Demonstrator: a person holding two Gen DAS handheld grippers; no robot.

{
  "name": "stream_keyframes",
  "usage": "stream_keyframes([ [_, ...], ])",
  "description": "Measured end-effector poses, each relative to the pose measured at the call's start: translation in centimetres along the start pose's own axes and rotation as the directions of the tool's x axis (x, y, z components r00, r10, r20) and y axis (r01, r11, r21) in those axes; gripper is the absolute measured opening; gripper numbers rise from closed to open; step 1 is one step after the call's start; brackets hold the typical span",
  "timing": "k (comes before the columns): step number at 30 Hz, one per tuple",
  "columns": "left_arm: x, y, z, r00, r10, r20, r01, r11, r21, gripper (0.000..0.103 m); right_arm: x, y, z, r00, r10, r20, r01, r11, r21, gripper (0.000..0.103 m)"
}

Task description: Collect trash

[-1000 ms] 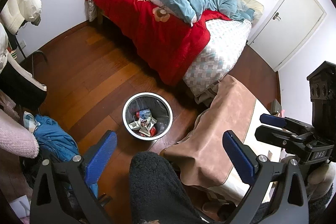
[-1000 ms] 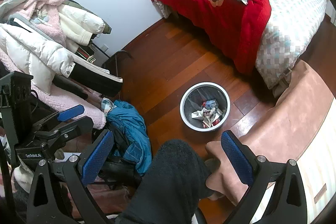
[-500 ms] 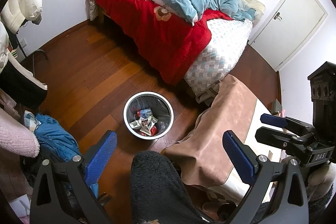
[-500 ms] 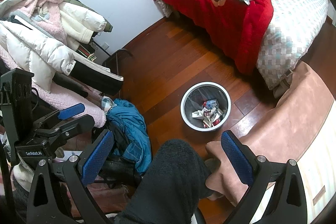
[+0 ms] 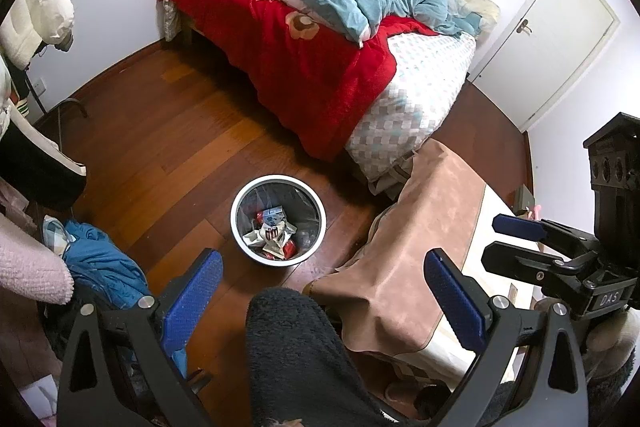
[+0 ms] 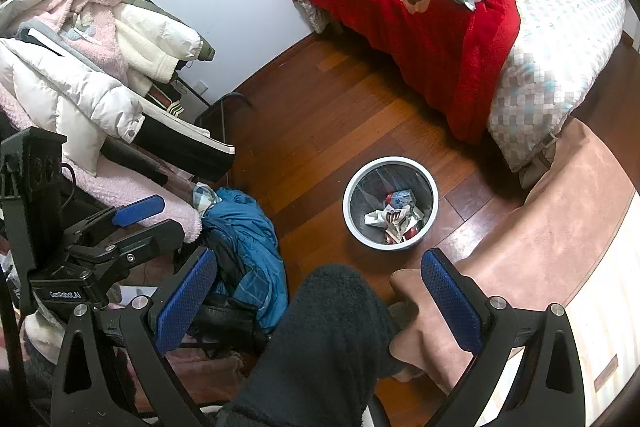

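Note:
A round white-rimmed trash bin (image 5: 240, 231) stands on the wooden floor; it also shows in the right wrist view (image 6: 352, 215). Inside lie wrappers, a small blue carton and red cans (image 5: 274, 235) (image 6: 394, 217). My left gripper (image 5: 320, 291) is open and empty, held high above the floor, nearer me than the bin. My right gripper (image 6: 320, 287) is open and empty, also high above the floor. Each gripper shows in the other's view: the right one (image 5: 516, 239) and the left one (image 6: 136, 219). A dark fleece-clad leg (image 5: 296, 355) sits between the fingers.
A bed (image 5: 408, 107) with a red blanket and teal duvet stands behind the bin. A brown cloth covers a table (image 5: 420, 247) to the right. A blue jacket (image 6: 244, 239) and piled coats (image 6: 80, 67) lie on the left. A white door (image 5: 552, 39) is at far right.
Both views have shifted very slightly; the bin and grippers hold almost the same places. Both grippers stay open and empty.

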State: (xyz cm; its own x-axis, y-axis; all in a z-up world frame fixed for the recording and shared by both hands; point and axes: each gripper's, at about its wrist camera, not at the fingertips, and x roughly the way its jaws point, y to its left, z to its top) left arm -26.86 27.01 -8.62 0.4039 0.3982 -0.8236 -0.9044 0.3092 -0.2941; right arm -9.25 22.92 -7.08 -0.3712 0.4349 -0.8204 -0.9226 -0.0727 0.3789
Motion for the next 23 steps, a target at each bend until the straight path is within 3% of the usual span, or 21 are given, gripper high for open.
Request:
stream_keyframes([
  [23, -0.36, -0.04, -0.08, 1.0, -0.008, 0.015, 0.008, 1.0, 0.001, 0.103, -0.25, 0.0, -0.43, 1.0, 0.004, -0.009, -0.004, 1.0, -0.01, 0.103],
])
